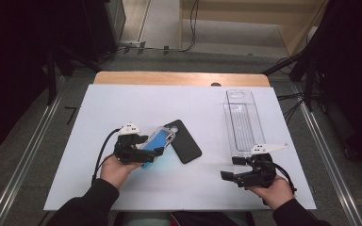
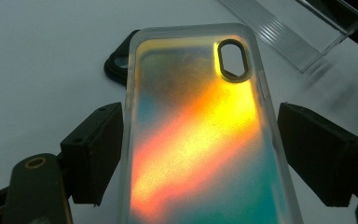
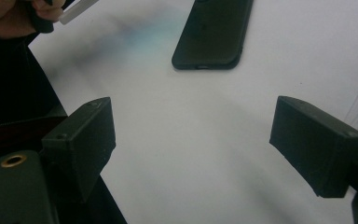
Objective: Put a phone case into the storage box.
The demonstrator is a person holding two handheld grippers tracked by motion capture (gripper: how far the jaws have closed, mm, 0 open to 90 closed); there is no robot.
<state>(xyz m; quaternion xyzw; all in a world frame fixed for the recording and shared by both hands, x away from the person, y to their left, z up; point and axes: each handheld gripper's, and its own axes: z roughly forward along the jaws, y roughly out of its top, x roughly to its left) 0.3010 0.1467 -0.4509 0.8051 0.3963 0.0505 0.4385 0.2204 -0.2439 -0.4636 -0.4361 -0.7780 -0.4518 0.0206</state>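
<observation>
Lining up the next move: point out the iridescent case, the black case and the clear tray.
Iridescent case (image 2: 200,140), left gripper view, middle of its back.
Black case (image 1: 185,141), high view, centre.
Clear tray (image 1: 243,123), high view, ribbed floor.

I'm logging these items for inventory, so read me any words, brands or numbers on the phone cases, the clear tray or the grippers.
None can be read.
Iridescent phone case: no print, just a colour sheen.
Black phone case: plain.
Clear tray: plain ribbed plastic.
Left gripper and right gripper: no markings on the black jaws.
</observation>
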